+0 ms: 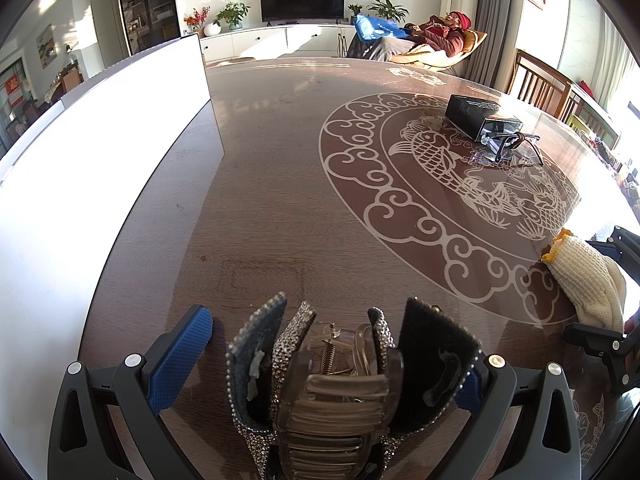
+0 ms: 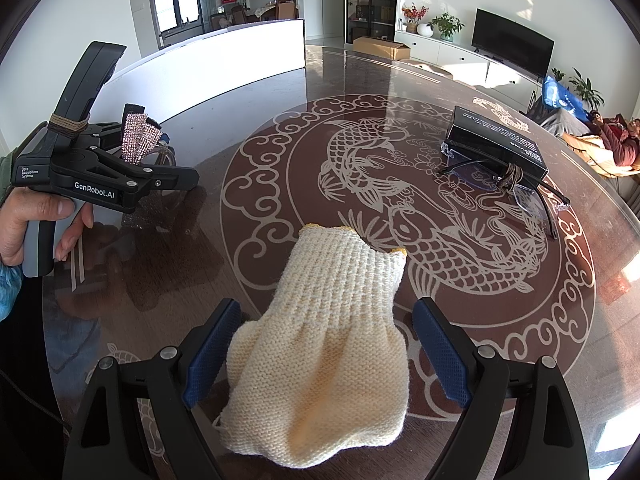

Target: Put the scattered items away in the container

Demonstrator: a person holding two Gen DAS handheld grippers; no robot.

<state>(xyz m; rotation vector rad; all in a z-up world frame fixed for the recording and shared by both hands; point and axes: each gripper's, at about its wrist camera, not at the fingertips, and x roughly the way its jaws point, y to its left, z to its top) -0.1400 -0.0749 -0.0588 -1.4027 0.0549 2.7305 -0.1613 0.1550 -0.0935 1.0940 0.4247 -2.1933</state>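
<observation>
round brown bench (image 2: 280,92) with a white fish pattern carries everything. the white container (image 1: 120,152) stands on it at the far left, its tall wall right ahead-left of the left gripper (image 1: 332,364).

left gripper jaws look part open, with a rhinestone hair claw (image 1: 340,368) between them; the right pad seems to touch it, the left pad stands apart, so i cannot tell if the grip is firm. in the right wrist view the claw (image 2: 136,136) hangs clear above the bench, near the container. judgement: this step is carrying the claw to the container. do it well: lift over the wall edge, get well inside, then open. risk: the claw is slick and lopsided and may slip.

right gripper (image 2: 324,352) has its jaws wide, straddling the cream knit glove (image 2: 320,360), which lies flat on the bench, well apart from the container, to its right. pads not touching it. judgement: close low on the thick cuff part, since knit bunches.

further right from the container: black box (image 2: 496,140) and glasses (image 2: 516,188) just beside it, touching or nearly so. nothing blocks the path to the container.
</observation>
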